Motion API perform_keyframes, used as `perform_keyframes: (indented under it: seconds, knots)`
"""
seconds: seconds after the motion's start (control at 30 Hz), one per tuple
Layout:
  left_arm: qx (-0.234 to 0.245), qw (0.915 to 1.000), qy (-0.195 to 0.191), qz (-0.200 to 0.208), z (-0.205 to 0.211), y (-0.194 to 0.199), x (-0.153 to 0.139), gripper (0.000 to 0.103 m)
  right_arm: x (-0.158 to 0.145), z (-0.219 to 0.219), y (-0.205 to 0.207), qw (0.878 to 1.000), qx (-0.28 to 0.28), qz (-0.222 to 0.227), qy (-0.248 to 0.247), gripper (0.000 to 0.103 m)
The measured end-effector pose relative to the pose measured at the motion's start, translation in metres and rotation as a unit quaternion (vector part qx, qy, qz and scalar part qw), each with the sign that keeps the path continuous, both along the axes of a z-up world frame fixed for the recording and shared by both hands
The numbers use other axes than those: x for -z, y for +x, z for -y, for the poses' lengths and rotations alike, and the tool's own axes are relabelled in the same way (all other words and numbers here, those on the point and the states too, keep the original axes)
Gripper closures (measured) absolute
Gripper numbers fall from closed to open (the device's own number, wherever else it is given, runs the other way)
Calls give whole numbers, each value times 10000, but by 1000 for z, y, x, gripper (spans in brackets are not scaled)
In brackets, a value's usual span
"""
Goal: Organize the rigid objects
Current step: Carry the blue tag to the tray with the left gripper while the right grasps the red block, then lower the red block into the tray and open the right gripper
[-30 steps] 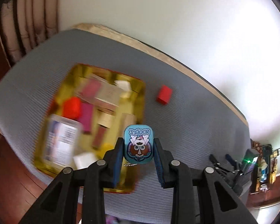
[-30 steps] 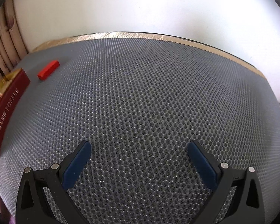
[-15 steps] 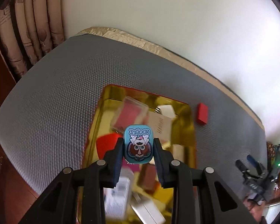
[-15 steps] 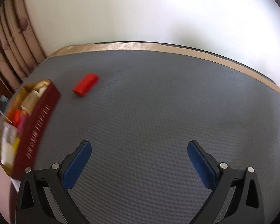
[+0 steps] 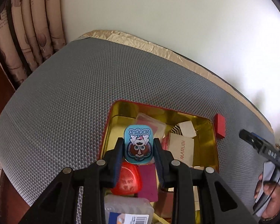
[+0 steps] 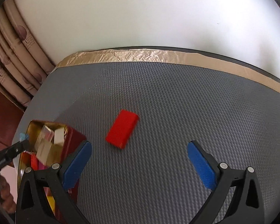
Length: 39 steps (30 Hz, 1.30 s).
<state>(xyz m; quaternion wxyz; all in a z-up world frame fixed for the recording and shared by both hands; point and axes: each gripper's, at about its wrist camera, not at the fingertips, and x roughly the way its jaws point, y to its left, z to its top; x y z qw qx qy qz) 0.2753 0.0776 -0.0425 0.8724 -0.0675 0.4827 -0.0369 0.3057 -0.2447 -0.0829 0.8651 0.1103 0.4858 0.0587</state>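
Note:
My left gripper (image 5: 139, 147) is shut on a small blue tin with a cartoon and "NOODLE" print (image 5: 138, 143), held above the gold-lined red box (image 5: 213, 130). The box holds several small items: a red round-cornered case (image 5: 127, 181), a magenta card (image 5: 147, 183), a beige "MARUBI" box (image 5: 181, 149), a clear plastic case (image 5: 127, 211). A red block (image 6: 122, 128) lies on the grey mat, right of the box; it also shows in the left wrist view (image 5: 219, 128). My right gripper (image 6: 140, 160) is open and empty, just short of the red block.
The grey textured mat (image 6: 177, 93) covers the table, with a tan taped edge (image 6: 158, 55) along the white wall. Curtains (image 5: 28, 28) hang at the left. The red box (image 6: 72, 140) sits close beside my right gripper's left finger. The table's left edge drops off.
My left gripper has carried the blue tin over the box. My right gripper has swung left toward the red block, which now lies nearly between its fingers.

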Motion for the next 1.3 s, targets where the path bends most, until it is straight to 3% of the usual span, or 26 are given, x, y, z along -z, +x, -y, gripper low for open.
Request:
perform_keyframes:
  seconds: [0.2, 0.3, 0.43, 0.5, 0.6, 0.67, 0.7, 0.83, 0.9, 0.93, 1.03, 1.2, 1.3]
  knots:
    - [57, 9999, -50, -96, -5, 4, 4, 71, 7, -9, 14, 9997, 49, -160, -167, 1]
    - [244, 9996, -133, -89, -4, 2, 3, 64, 10, -10, 19, 9995, 113, -224, -210, 2]
    - [289, 9994, -165, 112, -7, -12, -8, 63, 15, -14, 25, 9987, 212, -324, -329, 7]
    - [233, 9989, -362, 161, -14, -25, -18, 63, 21, -16, 29, 9978, 242, -459, -407, 9]
    - [123, 9978, -632, 183, -24, -43, -30, 60, 25, -18, 32, 9972, 259, -558, -415, 24]
    - [96, 9964, -804, 245, -29, -58, -35, 58, 30, -23, 32, 9957, 254, -676, -584, 37]
    - [121, 9961, -833, 272, -30, -68, -38, 58, 31, -26, 31, 9944, 265, -704, -738, 38]
    - [129, 9972, -666, 324, -28, -95, -44, 58, 32, -27, 28, 9931, 204, -664, -949, 49]
    - [46, 9975, -652, 274, -29, -104, -45, 57, 30, -25, 25, 9931, 100, -621, -988, 67]
    - [-42, 9973, -702, 223, -32, -111, -43, 57, 29, -22, 23, 9933, 58, -620, -977, 76]
    - [-224, 9956, -907, 75, -39, -129, -35, 57, 25, -11, 15, 9948, -72, -657, -775, 76]
    - [-285, 9993, -237, 10, -36, -148, -30, 57, 11, 16, -17, 9984, 100, -557, -92, 76]
    - [-333, 9991, -243, 20, -41, -157, -30, 57, -9, 23, -47, 9986, 74, -381, 373, 76]
